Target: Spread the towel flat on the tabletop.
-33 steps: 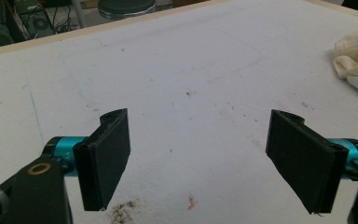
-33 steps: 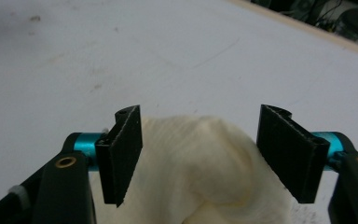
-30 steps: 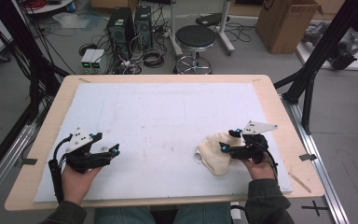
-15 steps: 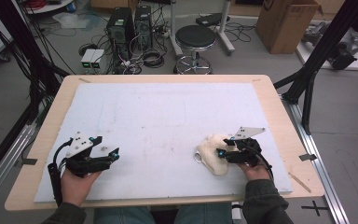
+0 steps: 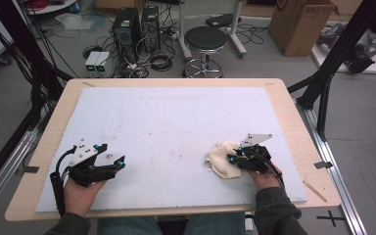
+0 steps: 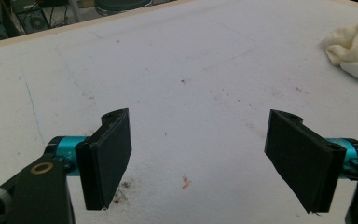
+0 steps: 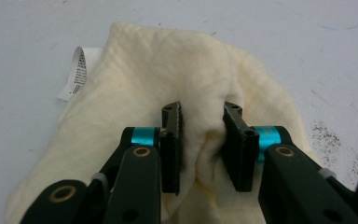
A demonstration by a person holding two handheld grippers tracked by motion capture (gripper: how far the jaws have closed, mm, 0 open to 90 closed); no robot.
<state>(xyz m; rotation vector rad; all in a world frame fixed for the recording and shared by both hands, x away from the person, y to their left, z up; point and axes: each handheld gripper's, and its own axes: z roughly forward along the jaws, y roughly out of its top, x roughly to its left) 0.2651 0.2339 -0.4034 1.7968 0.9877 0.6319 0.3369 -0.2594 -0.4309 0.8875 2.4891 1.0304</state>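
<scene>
A crumpled cream cloth (image 5: 223, 159) lies on the white mat (image 5: 176, 122) near the table's front right, its white label (image 7: 77, 72) sticking out at one side. The right gripper (image 7: 201, 147) sits right on it; its jaws have just been closing and now pinch a raised fold of cloth between them. Well apart, at front left, the left gripper (image 6: 198, 158) hangs over bare mat, jaws wide.

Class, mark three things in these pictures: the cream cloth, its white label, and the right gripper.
cream cloth (image 7: 168, 60), right gripper view, on its bunched upper fold.
white label (image 7: 77, 74), right gripper view, on its printed face.
right gripper (image 7: 201, 142), right gripper view, midway between its fingertips.
</scene>
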